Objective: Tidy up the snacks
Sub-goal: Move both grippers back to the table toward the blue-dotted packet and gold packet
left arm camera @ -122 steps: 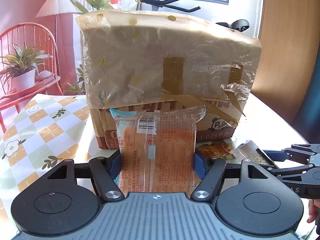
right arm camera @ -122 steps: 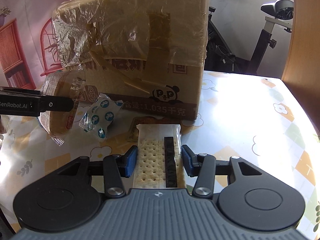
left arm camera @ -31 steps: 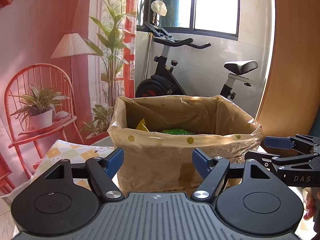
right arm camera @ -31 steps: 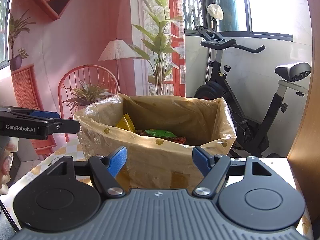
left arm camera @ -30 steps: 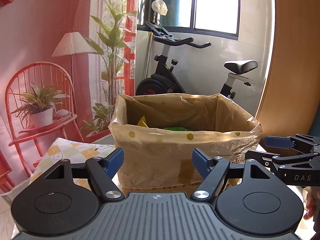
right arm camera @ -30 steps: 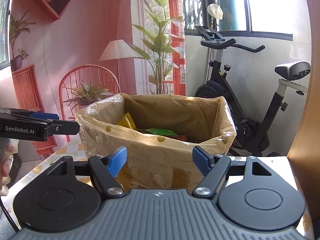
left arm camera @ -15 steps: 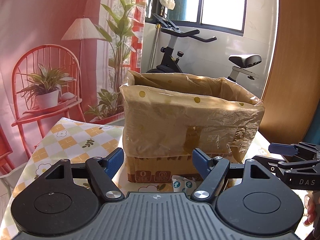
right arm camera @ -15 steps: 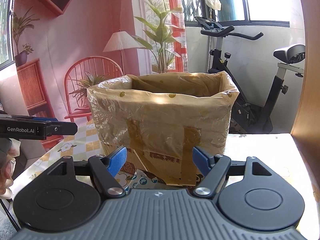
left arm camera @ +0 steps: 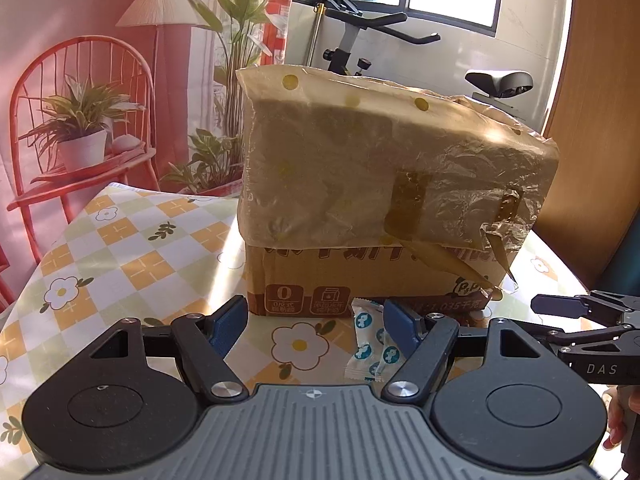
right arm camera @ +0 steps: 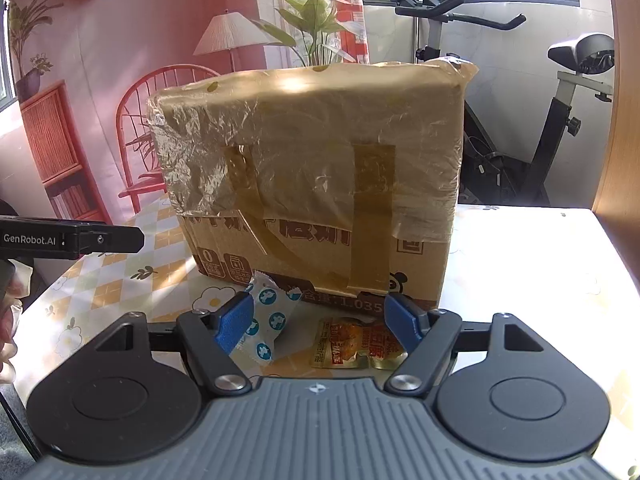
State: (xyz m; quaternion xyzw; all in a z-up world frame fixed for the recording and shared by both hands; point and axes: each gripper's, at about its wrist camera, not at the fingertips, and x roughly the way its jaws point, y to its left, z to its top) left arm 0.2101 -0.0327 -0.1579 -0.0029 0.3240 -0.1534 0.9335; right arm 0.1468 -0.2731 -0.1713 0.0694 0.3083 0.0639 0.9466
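Checkered tablecloth (left arm camera: 120, 248) carrying, left to right, left gripper (left arm camera: 314, 322) hovering spread and empty, white-blue snack packet (right arm camera: 272, 316) lying before bag-lined cardboard box (right arm camera: 320, 184), gold snack pouch (right arm camera: 352, 344) sitting between spread, empty right gripper (right arm camera: 320, 316) fingers

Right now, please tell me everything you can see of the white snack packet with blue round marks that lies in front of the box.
The white snack packet is a small pillow-style wrapper, apparently plastic film, printed with blue round marks and crimped along its zigzag ends. It looks sealed and slightly puffed. It lies tilted on the flowered tablecloth, just in front of the cardboard box; whether its upper corner touches the box I cannot tell. In each wrist view one blue finger pad partly covers it. Neither gripper holds it. An orange snack packet lies beside it, apart.
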